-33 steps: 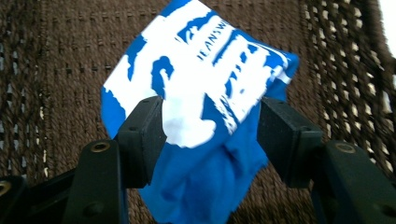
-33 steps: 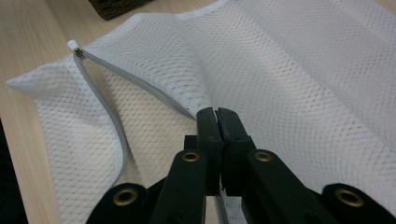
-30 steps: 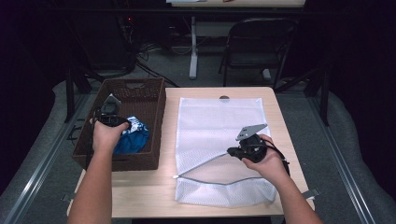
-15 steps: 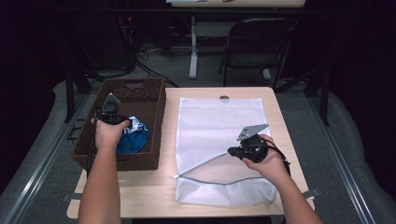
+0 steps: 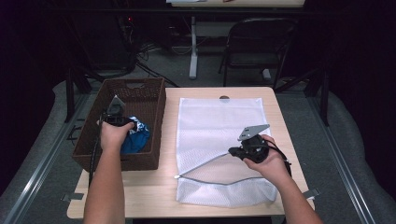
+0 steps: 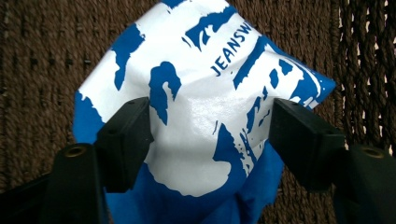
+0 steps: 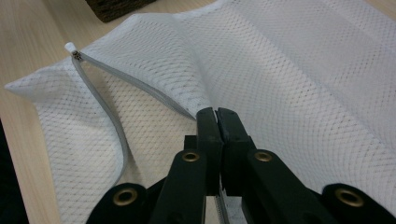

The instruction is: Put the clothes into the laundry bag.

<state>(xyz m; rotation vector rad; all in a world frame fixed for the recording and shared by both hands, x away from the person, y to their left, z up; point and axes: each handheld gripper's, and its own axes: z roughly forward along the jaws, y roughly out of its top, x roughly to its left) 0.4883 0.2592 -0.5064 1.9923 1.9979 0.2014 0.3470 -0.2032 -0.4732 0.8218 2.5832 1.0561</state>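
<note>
Left tongs (image 5: 125, 122) sit on blue cloth (image 5: 136, 138) inside the wicker basket (image 5: 91, 140); right tongs (image 5: 232, 150) pinch the mesh bag (image 5: 219, 121).

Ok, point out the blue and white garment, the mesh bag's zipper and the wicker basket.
blue and white garment (image 6: 205, 126): left gripper view, white printed middle.
zipper (image 7: 119, 135): right gripper view, lower open edge.
wicker basket (image 5: 140, 160): high view, near wall.

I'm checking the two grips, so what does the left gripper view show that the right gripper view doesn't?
Left gripper view: the left hand-held gripper open around a blue and white printed cloth, over the brown wicker basket.
Right gripper view: the right hand-held gripper shut on the white mesh bag at its open zipper, on the wooden table.
Both: black jaws rising from the bottom edge.
</note>
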